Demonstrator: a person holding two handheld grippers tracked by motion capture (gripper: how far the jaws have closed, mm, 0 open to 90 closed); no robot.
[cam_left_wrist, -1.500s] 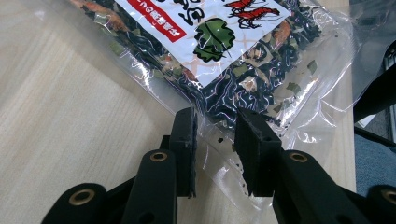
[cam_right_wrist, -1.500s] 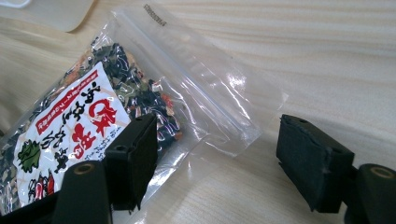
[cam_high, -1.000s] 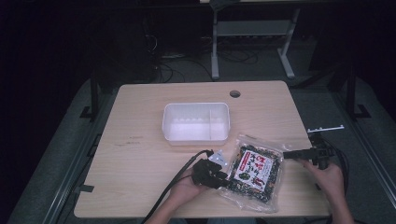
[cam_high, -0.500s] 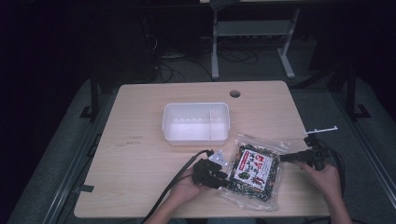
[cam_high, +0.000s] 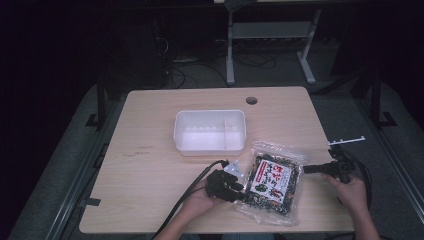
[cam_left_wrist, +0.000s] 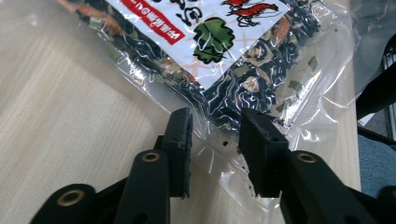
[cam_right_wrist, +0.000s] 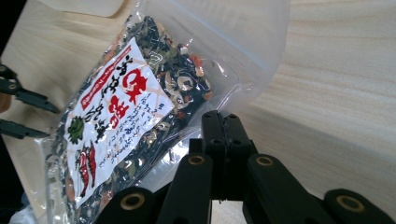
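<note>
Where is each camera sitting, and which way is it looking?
High view: sits above the person's side, looking forward and down at the table, white bin and snack bag; both hands and forearms show, left hand.
Left gripper view: rides the left claw, looking along its open jaws at the bag's edge.
Right gripper view: rides the right claw, jaws shut, facing the bag's opposite edge.
Shared: the snack bag appears in all three.

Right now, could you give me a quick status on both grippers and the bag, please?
Left gripper open, jaws astride bag edge. Right gripper shut, at bag's opposite edge. Bag flat on table, white bin behind it.
</note>
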